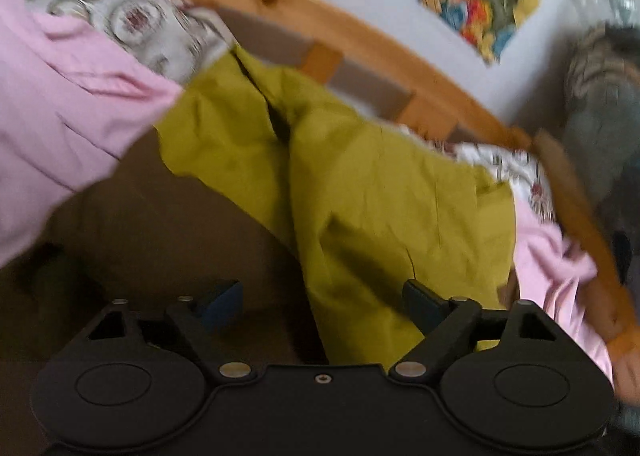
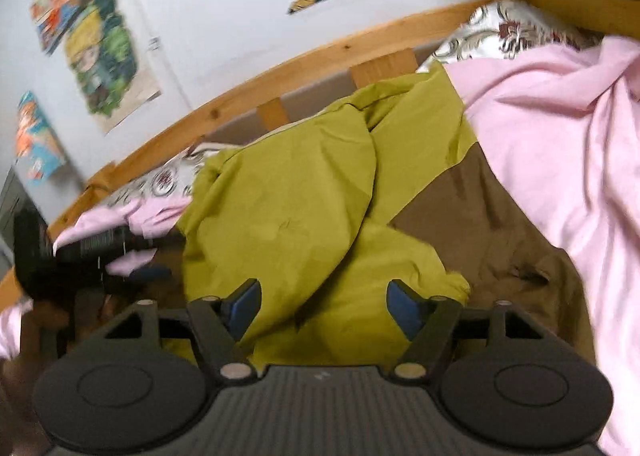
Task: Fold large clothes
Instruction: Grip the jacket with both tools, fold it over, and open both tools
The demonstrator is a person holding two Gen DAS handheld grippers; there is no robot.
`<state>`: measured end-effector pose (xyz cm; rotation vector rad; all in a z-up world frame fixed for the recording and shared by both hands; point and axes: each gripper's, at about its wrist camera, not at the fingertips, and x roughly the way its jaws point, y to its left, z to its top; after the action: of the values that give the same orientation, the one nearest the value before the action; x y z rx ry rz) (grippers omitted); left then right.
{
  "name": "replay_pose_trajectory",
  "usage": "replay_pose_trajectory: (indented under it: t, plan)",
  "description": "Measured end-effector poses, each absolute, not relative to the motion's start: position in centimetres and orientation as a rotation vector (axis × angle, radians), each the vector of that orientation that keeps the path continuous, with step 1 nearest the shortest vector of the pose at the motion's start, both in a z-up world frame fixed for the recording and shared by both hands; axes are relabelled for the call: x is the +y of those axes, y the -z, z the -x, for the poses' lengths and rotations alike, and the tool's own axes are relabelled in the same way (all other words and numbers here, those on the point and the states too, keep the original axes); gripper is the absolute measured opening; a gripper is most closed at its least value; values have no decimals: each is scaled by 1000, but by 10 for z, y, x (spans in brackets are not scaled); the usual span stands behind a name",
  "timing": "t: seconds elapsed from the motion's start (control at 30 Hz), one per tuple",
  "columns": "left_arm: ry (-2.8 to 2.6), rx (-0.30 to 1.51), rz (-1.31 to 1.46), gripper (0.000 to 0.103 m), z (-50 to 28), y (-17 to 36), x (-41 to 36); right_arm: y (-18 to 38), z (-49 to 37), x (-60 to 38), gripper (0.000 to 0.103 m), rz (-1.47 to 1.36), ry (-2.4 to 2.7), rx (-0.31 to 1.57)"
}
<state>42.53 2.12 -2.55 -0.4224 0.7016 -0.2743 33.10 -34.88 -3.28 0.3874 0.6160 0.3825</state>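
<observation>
Now both grippers, left [image 1: 322, 302] and right [image 2: 322, 302], fingers apart, holding nothing; I'd grab green garment [image 2: 288, 195] by corners, lift clear of pink cloth [image 2: 560, 127], spread flat first

A crumpled garment [image 2: 304, 191] lies mid-bed on the blanket [image 2: 472, 215], a sheet [image 2: 560, 143] heaped to its right, the patterned pillow [image 2: 500, 31] and bed rail [image 2: 280, 75] behind, posters [image 2: 104, 55] on the wall beyond.
</observation>
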Motion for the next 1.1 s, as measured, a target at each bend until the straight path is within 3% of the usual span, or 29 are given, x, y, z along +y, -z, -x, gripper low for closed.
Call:
replay_pose_trajectory:
  t: [0.07,0.1,0.13,0.17,0.2,0.27,0.5,0.57,0.67,0.73,0.77,0.8,0.9,1.03,1.1]
  plan:
    - [265,741,400,57,-431,32,12,42,-352,-347,70,-453,-383,640]
    - [266,763,378,24,-433,35,7,48,-362,-346,60,-486,-382,652]
    - [264,777,357,5,-435,36,3,55,-368,-343,49,-509,-377,668]
    - [256,775,336,3,-433,35,-1,61,-375,-343,18,-540,-377,688]
    - [250,753,324,0,-429,33,-4,66,-378,-342,7,-550,-383,699]
    - [266,723,318,0,-419,24,-5,65,-374,-334,2,-483,-367,684]
    - [274,781,298,1,-402,42,-3,59,-340,-329,1,-298,-376,642]
    - [265,795,287,6,-406,51,-3,69,-341,-327,3,-278,-366,666]
    - [242,759,288,30,-401,40,1,65,-341,-321,9,-212,-355,643]
    - [225,714,260,55,-393,29,5,52,-338,-321,25,-150,-347,582]
    - [217,684,248,58,-389,23,6,45,-338,-321,43,-105,-336,544]
    - [212,643,237,62,-386,17,7,39,-338,-321,53,-68,-331,504]
    - [196,526,222,71,-392,-2,9,22,-353,-311,54,26,-329,424]
    - [145,473,197,70,-439,-8,-6,21,-394,-283,51,132,-341,365]
    - [111,504,177,63,-466,6,-13,28,-413,-270,48,174,-356,372]
